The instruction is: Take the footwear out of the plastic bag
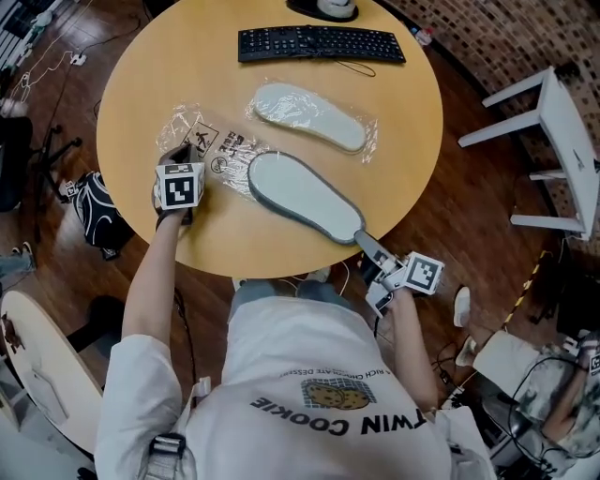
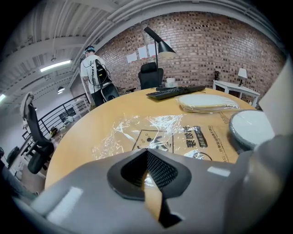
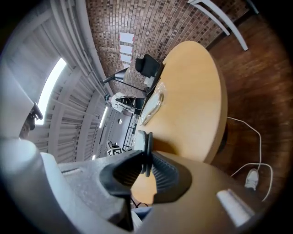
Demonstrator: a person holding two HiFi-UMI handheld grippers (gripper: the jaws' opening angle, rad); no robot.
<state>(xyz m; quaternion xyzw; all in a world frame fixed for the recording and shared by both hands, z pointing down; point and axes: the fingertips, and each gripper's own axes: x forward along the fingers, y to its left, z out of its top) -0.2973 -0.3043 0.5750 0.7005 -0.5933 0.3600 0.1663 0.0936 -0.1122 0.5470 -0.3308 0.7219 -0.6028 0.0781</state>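
A white slipper with a grey rim lies flat on the round wooden table. Its far end is at the mouth of a crumpled clear plastic bag; whether the tip is still inside I cannot tell. My right gripper is shut on the slipper's near rim at the table's front edge. My left gripper is shut on the bag's left end. A second slipper lies behind, wrapped in its own bag.
A black keyboard lies at the table's far side beside a lamp base. A white side table stands on the floor to the right, a backpack to the left. A person stands far off.
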